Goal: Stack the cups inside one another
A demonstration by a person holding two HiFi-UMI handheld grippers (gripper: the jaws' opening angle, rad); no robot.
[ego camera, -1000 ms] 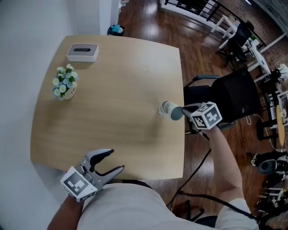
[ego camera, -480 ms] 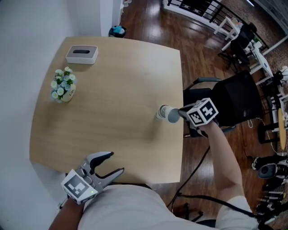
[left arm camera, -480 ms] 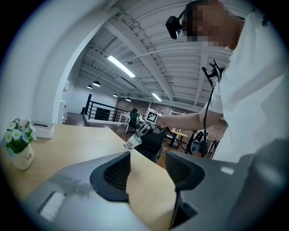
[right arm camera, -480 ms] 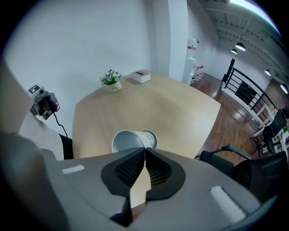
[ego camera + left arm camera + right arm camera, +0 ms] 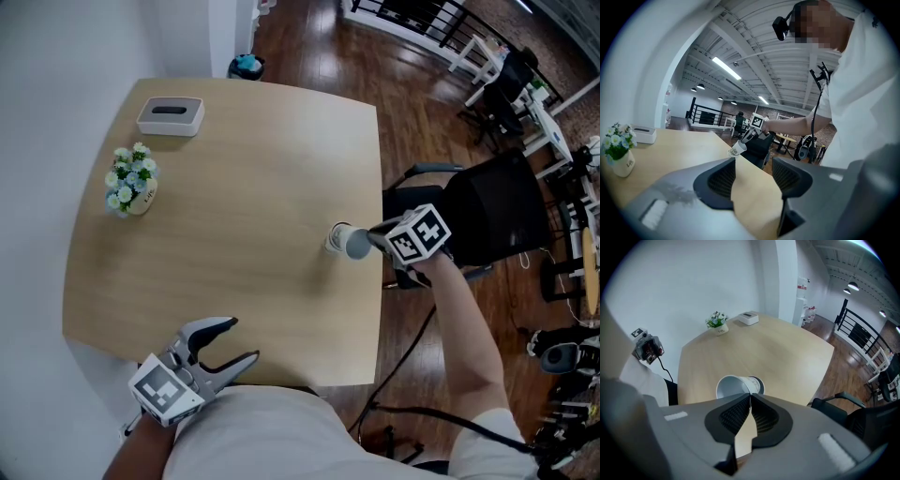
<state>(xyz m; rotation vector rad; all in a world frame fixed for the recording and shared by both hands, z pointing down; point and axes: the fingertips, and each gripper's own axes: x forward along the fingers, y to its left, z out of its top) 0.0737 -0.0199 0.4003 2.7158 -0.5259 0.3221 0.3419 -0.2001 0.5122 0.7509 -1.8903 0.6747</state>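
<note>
While the left tool (image 5: 242,337) gapes empty, the right tool (image 5: 374,236) pinches a cup (image 5: 351,242).

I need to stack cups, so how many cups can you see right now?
1. The cup is tilted, its rim pinched in the right gripper, near the table's right edge. More may be nested inside it or out of view.

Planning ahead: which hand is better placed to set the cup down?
Right: the right gripper is shut on the cup over the table; the left gripper is open, empty, far from it.
</note>
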